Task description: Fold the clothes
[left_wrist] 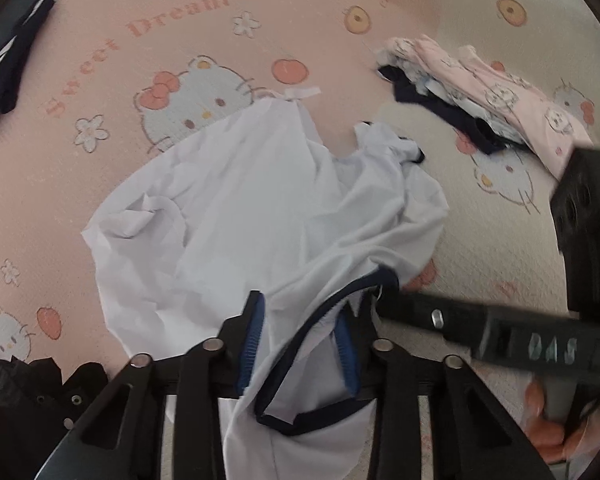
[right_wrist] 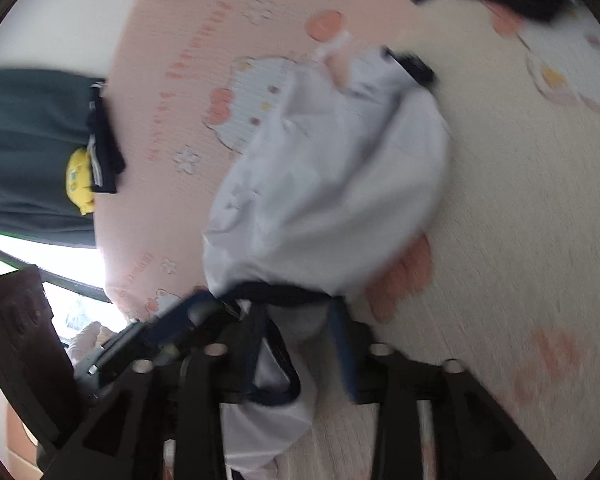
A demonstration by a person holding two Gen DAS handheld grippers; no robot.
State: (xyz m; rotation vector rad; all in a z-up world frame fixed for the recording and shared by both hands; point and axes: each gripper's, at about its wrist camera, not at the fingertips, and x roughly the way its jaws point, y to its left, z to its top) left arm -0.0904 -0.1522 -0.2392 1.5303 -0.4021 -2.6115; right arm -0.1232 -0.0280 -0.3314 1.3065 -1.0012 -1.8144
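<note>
As both grippers meet at its collar, the shirt sprawls crumpled on the bed.
Left gripper and right gripper each straddle navy trim; whether jaws pinch it, cannot tell — apparently handing over before spreading.

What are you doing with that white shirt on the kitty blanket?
A person is folding laundry with two hand-held grippers. The left gripper and the right gripper both have the navy-trimmed edge of the crumpled white shirt between their fingers. The shirt lies unfolded on the pink cartoon-cat bedspread. A stack of folded pink and navy clothes waits nearby.
</note>
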